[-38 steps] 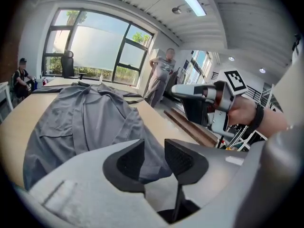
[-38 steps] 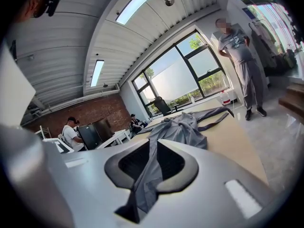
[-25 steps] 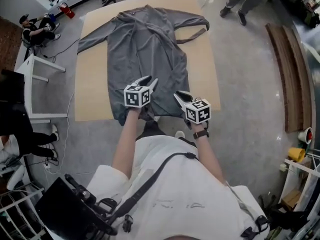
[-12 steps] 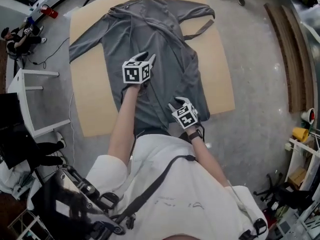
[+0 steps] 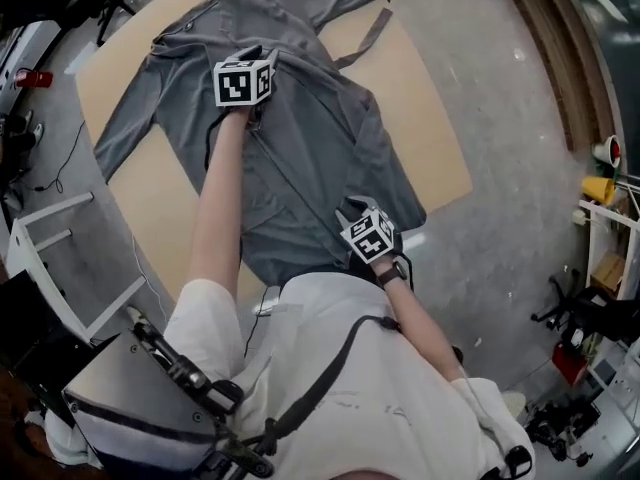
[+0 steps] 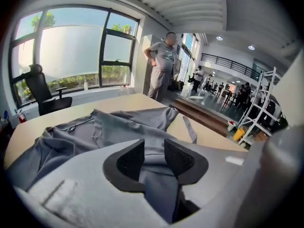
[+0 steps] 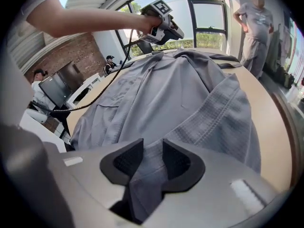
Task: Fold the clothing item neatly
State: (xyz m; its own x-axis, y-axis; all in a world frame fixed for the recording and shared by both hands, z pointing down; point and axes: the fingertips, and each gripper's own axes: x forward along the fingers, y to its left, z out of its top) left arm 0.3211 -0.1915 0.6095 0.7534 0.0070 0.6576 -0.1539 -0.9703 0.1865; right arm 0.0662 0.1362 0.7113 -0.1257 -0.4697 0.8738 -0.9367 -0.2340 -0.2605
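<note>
Looking steeply down past our white shirt point(image 5: 400, 398), we are holding the right gripper point(image 7: 149, 161) closest to us, at the 6 o'clock edge of a grey robe point(image 5: 300, 138). Its jaws have just been opening, and they are now pinching a bunched fold of the hem, with the cloth pressing against both pads. The robe is lying spread out on a tan board point(image 5: 430, 138) on the grey floor point(image 5: 520, 218), with one sleeve stretching toward 9 o'clock. Farther off, toward 11 o'clock, our outstretched left arm is holding the left gripper point(image 6: 154, 158) over the robe's upper part near the collar, and its jaws are clamping a fold of the same grey cloth. Beyond it, a loose belt point(image 5: 365, 36) is trailing off the robe at 1 o'clock. In the left gripper view, a person point(image 6: 164, 61) is standing past the board's far edge, at 12 o'clock.
</note>
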